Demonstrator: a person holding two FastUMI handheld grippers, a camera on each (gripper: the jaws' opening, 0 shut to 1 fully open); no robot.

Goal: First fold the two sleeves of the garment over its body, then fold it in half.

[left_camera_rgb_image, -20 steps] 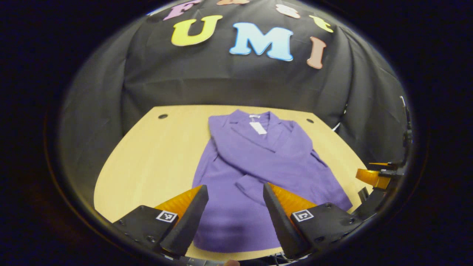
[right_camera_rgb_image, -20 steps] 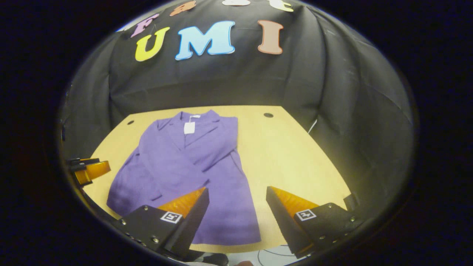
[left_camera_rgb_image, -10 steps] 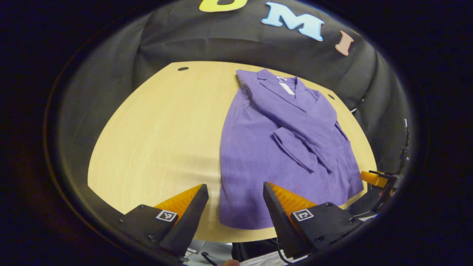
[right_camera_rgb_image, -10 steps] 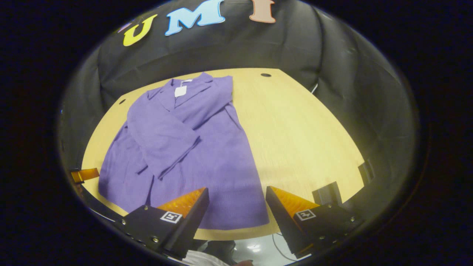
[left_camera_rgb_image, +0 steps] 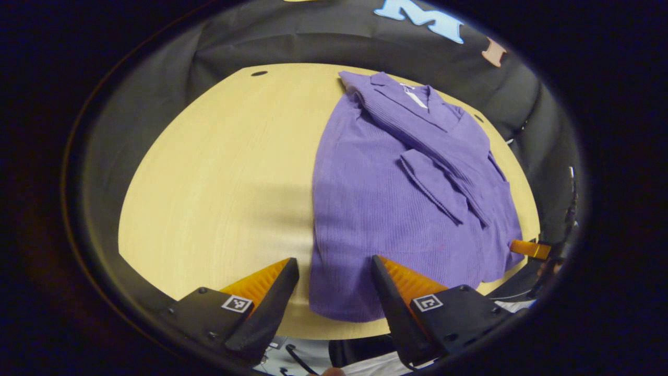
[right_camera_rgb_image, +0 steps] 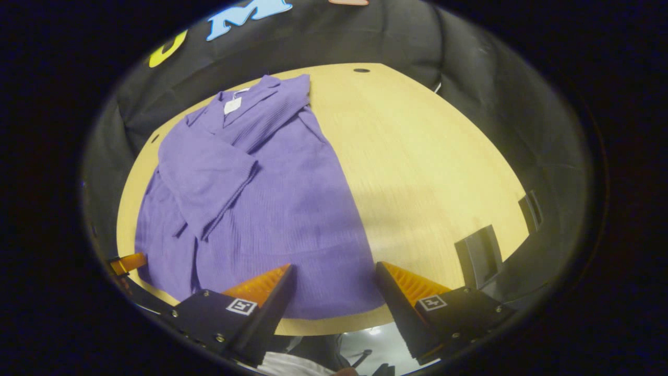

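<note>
Both grippers have tipped down over the near table (left_camera_rgb_image: 209, 172) edge | garment (left_camera_rgb_image: 396, 198) lies collar-far, hem-near, sleeves crossed on its body | left gripper (left_camera_rgb_image: 334, 284) and right gripper (right_camera_rgb_image: 334, 287) gape empty above hem corners | I judge half-fold next.

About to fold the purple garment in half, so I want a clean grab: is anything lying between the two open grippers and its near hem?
Nothing visible does. The left gripper and right gripper both hang open just above the near hem of the purple garment, with only bare table beside it.
</note>
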